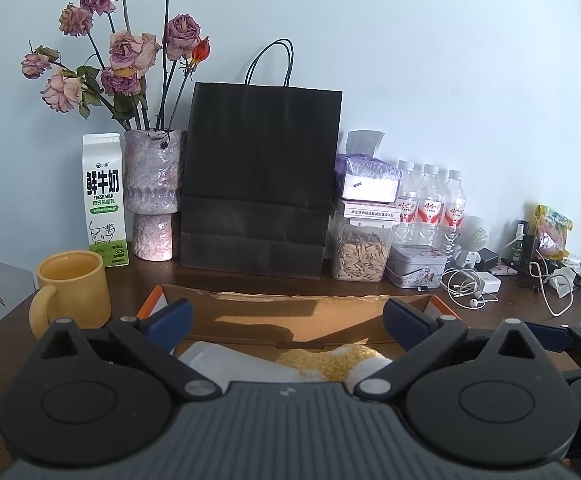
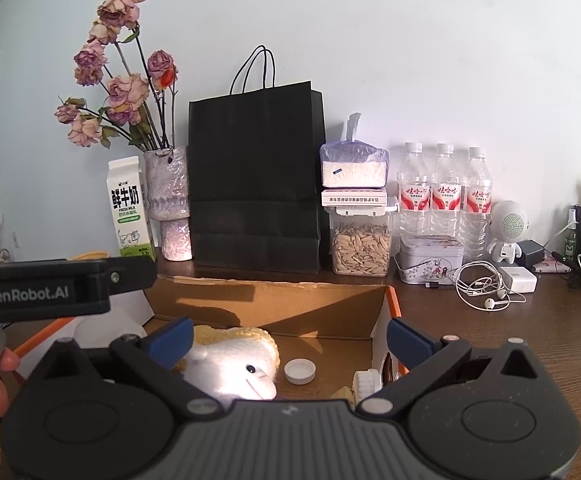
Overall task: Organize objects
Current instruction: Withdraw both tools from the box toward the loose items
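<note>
An open cardboard box (image 1: 290,312) (image 2: 274,304) sits on the dark wooden table in front of both grippers. In it lie a white and yellow plush sheep (image 2: 234,360) (image 1: 342,364), a white flat container (image 1: 230,364), a white bottle cap (image 2: 299,371) and a white brush-like item (image 2: 366,384). My left gripper (image 1: 288,320) is open and empty above the box. My right gripper (image 2: 290,338) is open and empty above the box, over the sheep. The left gripper's body (image 2: 50,288) shows at the left of the right wrist view.
A yellow mug (image 1: 70,292) stands left of the box. Along the wall stand a milk carton (image 1: 104,200), a vase of dried roses (image 1: 152,196), a black paper bag (image 1: 258,184), a seed jar (image 1: 360,252), a tin (image 1: 414,266), three water bottles (image 2: 444,196), earphones (image 2: 486,284) and chargers.
</note>
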A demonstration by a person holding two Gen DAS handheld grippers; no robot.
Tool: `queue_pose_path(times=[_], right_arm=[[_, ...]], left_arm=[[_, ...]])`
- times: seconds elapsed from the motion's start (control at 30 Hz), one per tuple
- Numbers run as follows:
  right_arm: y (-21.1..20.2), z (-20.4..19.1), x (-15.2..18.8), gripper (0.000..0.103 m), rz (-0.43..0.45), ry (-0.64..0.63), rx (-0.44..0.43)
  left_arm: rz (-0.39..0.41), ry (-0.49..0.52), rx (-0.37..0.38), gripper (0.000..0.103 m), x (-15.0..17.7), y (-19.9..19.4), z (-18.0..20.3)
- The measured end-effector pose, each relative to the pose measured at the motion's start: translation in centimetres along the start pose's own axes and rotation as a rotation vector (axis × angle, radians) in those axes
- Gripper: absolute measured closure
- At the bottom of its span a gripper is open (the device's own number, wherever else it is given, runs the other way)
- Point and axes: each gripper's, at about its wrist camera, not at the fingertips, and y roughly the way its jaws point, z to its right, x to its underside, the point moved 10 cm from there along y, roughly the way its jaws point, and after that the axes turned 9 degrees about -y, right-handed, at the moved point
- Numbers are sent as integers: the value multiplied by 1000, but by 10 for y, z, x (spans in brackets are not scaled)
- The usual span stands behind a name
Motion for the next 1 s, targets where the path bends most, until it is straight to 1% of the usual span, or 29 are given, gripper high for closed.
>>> queue_pose_path(times=[0.23, 0.47, 0.63, 0.83, 1.0], right_arm=[[-18, -1, 0, 0, 19, -6, -6], [-43, -5, 6, 0, 34, -18, -11], [-61, -10, 17, 0, 20, -37, -8], [-80, -14, 38, 0, -22, -47, -10], [-94, -13, 54, 0, -60, -48, -12]], left_arm=[[29, -4, 16, 0, 1, -20, -1], [43, 9, 32, 0, 9, -45, 1], [49, -1, 26, 0, 14, -66, -6], [19, 6, 9, 0, 26, -86, -19], [-24, 16, -15, 0, 41, -95, -33]])
